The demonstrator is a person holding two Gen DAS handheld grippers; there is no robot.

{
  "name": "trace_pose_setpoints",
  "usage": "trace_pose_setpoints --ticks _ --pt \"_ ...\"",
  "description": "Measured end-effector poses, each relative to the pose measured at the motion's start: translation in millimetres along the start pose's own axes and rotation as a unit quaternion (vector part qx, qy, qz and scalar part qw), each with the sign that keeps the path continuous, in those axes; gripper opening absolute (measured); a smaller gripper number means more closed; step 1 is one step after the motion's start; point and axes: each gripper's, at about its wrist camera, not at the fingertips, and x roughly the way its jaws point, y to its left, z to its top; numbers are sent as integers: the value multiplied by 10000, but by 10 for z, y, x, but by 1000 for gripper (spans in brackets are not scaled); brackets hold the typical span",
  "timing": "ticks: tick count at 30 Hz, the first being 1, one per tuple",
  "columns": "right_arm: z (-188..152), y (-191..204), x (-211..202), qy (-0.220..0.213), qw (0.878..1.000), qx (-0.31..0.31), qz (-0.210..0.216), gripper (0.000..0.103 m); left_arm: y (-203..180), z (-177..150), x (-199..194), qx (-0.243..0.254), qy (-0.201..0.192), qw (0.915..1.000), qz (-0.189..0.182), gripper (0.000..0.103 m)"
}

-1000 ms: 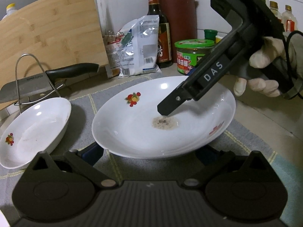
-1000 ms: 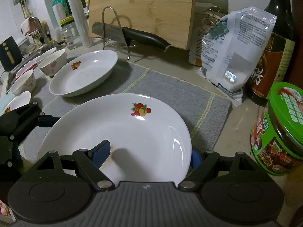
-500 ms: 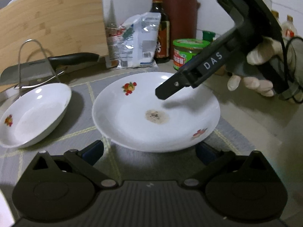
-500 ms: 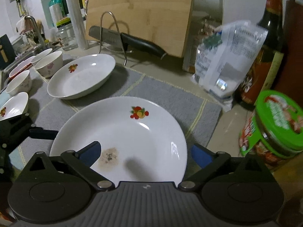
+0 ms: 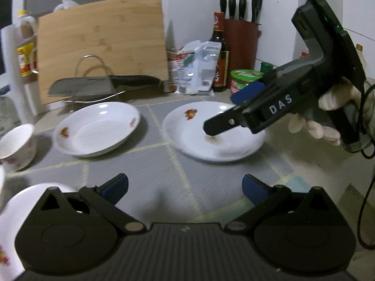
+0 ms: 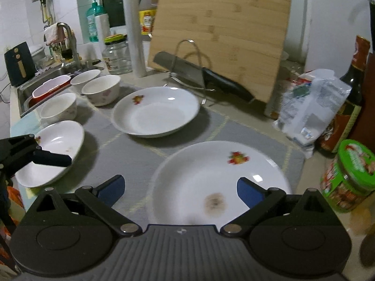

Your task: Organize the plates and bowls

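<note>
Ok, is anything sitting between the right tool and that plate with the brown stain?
Nothing visible. The right tool hangs open just above the stained plate, one finger over the plate and the other over the grey mat. The second plate and the green-lidded jar sit off to the sides.

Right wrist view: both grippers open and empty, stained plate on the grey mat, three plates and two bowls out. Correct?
Nearly. The bowls number three, not two: the right wrist view shows three bowls near the sink. The rest holds: the right gripper and left gripper are open and empty, the stained plate lies on the grey mat, three plates out.
</note>
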Motion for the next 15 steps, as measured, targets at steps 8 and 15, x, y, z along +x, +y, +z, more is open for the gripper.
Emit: trace_pose_setpoints --ticks 8,15 --pt "-125 585 89 185 9995 242 49 103 345 -284 -434 -93 66 9999 86 102" --pt "-203 1070 283 448 9979 307 352 103 644 -534 -767 -108 97 9992 369 102"
